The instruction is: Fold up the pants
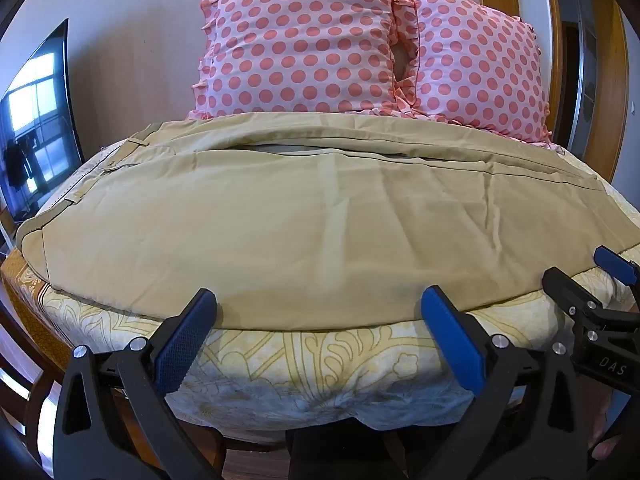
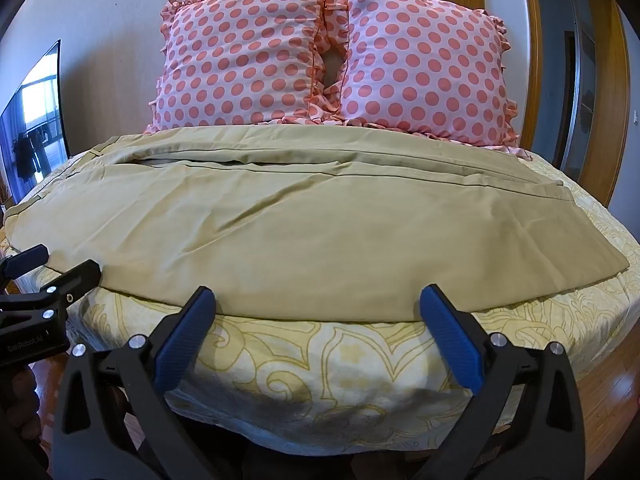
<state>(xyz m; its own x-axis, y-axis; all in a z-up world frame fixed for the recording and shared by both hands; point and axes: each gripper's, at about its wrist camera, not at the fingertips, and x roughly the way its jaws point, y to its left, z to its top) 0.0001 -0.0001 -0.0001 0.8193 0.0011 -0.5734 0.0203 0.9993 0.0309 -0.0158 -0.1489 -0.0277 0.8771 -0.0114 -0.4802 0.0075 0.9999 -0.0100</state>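
Tan pants (image 1: 312,224) lie flat across the bed, waistband with belt loops at the left, leg hems at the right; they also show in the right wrist view (image 2: 280,232). The two legs lie side by side, with a seam gap between them at the far side. My left gripper (image 1: 320,304) is open and empty, fingertips at the pants' near edge. My right gripper (image 2: 318,302) is open and empty at the same near edge, further right. Each gripper shows in the other's view: the right one (image 1: 588,272) and the left one (image 2: 60,264).
The bed has a yellow patterned sheet (image 1: 320,364) (image 2: 320,360). Two pink polka-dot pillows (image 1: 304,40) (image 2: 248,60) stand against the wall behind the pants. A TV screen (image 1: 36,132) stands at the left. A wooden door frame (image 2: 600,80) is at the right.
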